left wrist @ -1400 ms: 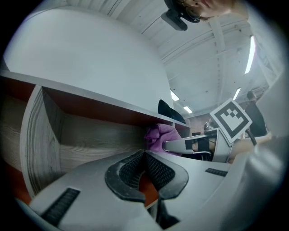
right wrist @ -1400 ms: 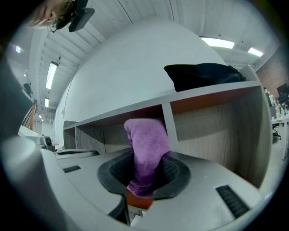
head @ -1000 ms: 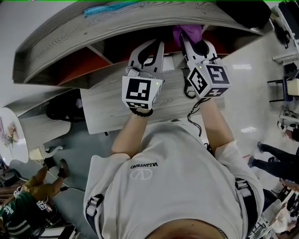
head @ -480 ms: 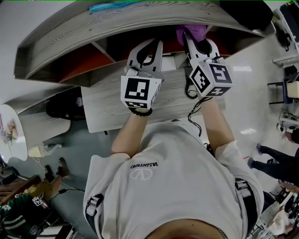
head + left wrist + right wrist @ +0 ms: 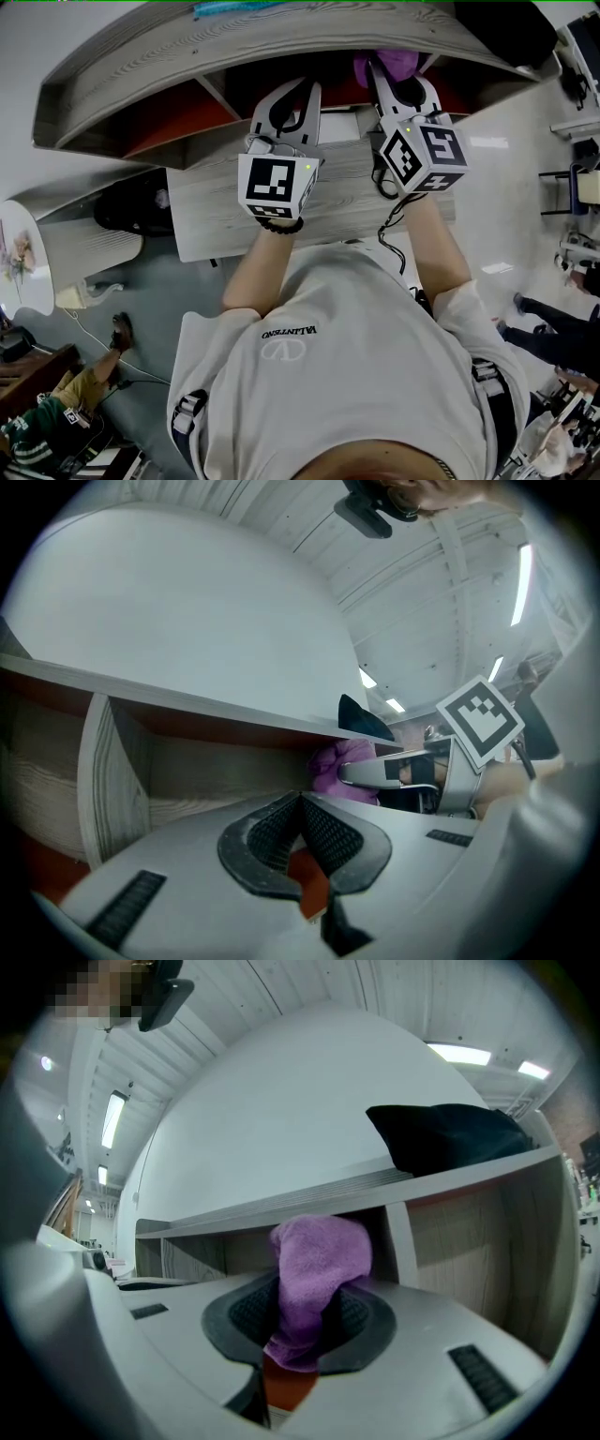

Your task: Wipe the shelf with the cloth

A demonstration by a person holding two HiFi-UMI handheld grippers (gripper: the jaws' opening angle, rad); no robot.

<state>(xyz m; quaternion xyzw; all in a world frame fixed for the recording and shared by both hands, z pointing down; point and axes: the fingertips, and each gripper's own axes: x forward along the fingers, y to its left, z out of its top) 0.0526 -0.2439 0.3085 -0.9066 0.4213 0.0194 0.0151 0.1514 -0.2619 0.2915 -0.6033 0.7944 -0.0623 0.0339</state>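
Wooden shelf (image 5: 281, 37) faces right tool (image 5: 302, 1321) clamping purple cloth (image 5: 321, 1255); shirt (image 5: 328, 384) reads VALENTINO.

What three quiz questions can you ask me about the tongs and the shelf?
1. True or false: the left tongs are shut with nothing in them.
2. What colour is the cloth pinched in the right tongs? A green, B purple, C yellow.
3. Fill in: the black thing lies on the ___ board of the shelf.
Key: 1 true; 2 B; 3 top.
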